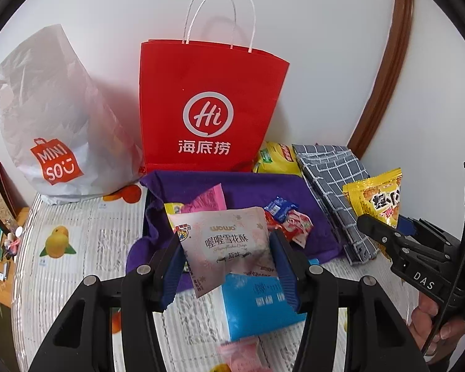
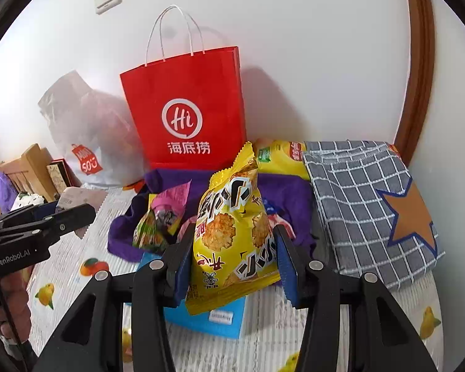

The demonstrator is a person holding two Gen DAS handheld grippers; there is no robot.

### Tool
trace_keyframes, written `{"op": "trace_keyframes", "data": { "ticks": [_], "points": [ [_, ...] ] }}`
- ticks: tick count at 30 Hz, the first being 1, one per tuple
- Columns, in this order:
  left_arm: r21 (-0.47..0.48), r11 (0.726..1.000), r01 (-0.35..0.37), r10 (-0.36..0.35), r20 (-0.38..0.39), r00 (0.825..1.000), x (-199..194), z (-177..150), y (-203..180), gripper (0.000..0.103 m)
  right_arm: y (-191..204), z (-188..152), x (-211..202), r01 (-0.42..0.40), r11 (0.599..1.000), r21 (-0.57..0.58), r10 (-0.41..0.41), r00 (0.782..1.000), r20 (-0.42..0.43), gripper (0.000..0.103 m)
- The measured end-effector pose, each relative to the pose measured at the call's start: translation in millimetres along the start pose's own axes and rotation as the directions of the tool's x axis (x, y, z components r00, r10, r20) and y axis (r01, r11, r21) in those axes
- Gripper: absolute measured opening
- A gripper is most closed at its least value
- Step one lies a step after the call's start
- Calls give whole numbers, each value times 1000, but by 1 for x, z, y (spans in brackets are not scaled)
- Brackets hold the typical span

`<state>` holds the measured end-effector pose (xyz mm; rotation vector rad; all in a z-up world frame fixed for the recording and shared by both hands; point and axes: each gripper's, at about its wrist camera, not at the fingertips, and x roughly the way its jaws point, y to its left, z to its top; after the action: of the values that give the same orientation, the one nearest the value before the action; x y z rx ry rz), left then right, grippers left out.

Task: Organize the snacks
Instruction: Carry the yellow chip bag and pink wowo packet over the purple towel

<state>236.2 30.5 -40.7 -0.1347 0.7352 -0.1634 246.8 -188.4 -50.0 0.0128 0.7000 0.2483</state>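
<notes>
My left tongs [image 1: 226, 266] grasp a pink nougat packet [image 1: 229, 241], my right tongs [image 2: 232, 263] a yellow cracker bag [image 2: 232, 226]; several snacks remain on the purple cloth [image 1: 263, 192], unsorted.

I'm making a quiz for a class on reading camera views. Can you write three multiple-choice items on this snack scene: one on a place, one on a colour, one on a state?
1. Where does the red paper bag stand?
A. against the wall, behind the purple cloth
B. flat on the checked cloth
C. inside the white plastic bag

2. What colour is the packet in the right gripper?
A. green
B. yellow
C. white

3. What is the left gripper doing?
A. hanging open, empty
B. gripping a bag handle
C. clamping a pink snack packet

Answers: 1 A, it stands upright at the wall; 2 B, the yellow packet sits between the pads; 3 C, both pads press its sides.
</notes>
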Motion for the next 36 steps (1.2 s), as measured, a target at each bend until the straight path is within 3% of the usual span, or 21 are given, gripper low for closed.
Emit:
{"op": "trace_keyframes", "data": {
  "ticks": [16, 25, 36],
  "points": [
    [-73, 996, -51, 50, -13, 999, 45, 32, 41, 51, -23, 42, 58, 10, 1000, 19, -10, 1000, -3, 48],
    [-61, 997, -40, 40, 2, 999, 68, 58, 34, 51, -33, 72, 82, -7, 999, 46, 6, 1000, 27, 48],
    [-78, 996, -37, 33, -45, 998, 112, 60, 52, 52, -45, 56, 147, -12, 999, 44, 16, 995, -98, 48]
  ]
}}
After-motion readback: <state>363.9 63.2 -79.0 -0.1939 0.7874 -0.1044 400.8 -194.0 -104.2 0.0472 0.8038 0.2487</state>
